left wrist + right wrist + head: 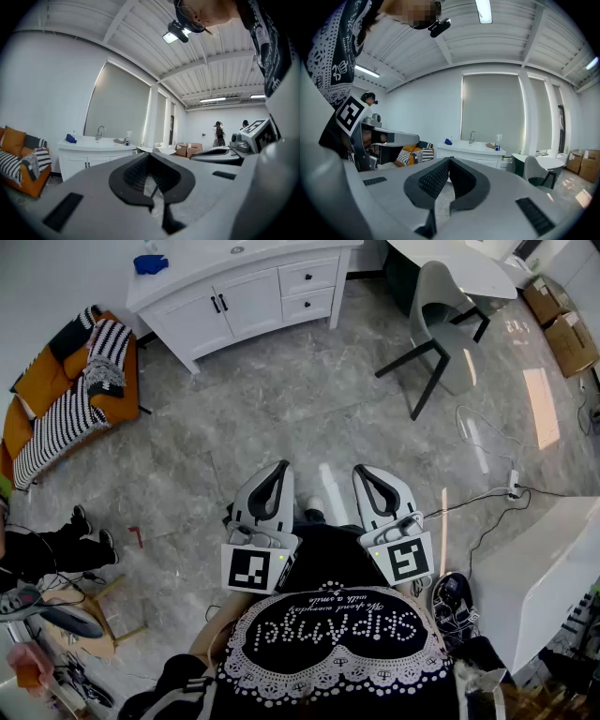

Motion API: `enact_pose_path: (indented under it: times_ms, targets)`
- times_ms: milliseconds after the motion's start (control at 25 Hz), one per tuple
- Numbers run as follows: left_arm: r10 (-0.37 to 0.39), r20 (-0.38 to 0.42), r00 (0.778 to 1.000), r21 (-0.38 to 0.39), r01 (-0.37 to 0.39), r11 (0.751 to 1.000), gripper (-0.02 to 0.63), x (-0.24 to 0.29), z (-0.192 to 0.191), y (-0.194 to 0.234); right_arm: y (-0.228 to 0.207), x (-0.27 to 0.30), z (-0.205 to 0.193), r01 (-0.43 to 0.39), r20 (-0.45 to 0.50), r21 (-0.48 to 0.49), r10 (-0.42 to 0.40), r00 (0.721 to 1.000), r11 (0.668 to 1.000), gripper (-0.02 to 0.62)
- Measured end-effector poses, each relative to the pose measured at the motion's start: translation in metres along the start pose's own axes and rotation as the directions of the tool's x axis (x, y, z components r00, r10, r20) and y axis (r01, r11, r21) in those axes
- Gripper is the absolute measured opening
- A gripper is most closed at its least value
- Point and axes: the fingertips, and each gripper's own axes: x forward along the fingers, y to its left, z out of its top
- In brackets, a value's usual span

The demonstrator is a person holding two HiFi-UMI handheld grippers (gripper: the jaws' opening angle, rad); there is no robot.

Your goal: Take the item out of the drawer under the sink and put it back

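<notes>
At lower centre of the head view: left gripper [284, 466] and right gripper [358, 471], held side by side, each with jaws closed together and nothing between them (tips touching). At upper centre: sink cabinet [234, 298], well apart from both. Its drawers [309, 277] are shut, so the item cannot be seen. Sofa [56, 399] at left.

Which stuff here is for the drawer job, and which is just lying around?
For the job: sink cabinet, its drawers, left tongs, right tongs, both shut and empty.

Just lying about: orange sofa, striped blanket, grey chair, cardboard boxes, cable on the floor.
</notes>
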Motion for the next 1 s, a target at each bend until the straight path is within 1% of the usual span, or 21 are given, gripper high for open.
enact_pose_path:
  times_ms: [160,280,520,800,1000]
  targets:
    - [-0.021,0.011,1.000,0.016,0.020,1.000,0.003,0.009,0.000,-0.009,-0.008,0.001,-0.003,-0.003,0.003,-0.003,0.003,1.000,1.000,0.018]
    - [-0.011,0.007,1.000,0.018,0.011,1.000,0.003,0.013,-0.002,-0.012,-0.013,0.001,-0.005,-0.011,0.008,0.000,0.011,1.000,1.000,0.018]
    - [0.005,-0.004,1.000,0.016,-0.005,1.000,0.003,0.022,-0.002,-0.011,-0.021,0.003,-0.006,-0.042,0.019,0.036,0.041,0.999,0.998,0.019]
    - [-0.043,-0.026,0.999,0.008,0.043,0.999,0.003,0.047,-0.004,-0.006,-0.039,0.017,-0.011,-0.005,-0.006,0.085,0.005,1.000,0.996,0.020]
    - [-0.058,-0.031,0.998,-0.015,0.057,0.998,0.003,0.071,-0.007,0.013,-0.051,0.041,-0.013,0.022,-0.014,0.066,-0.021,1.000,0.998,0.020]
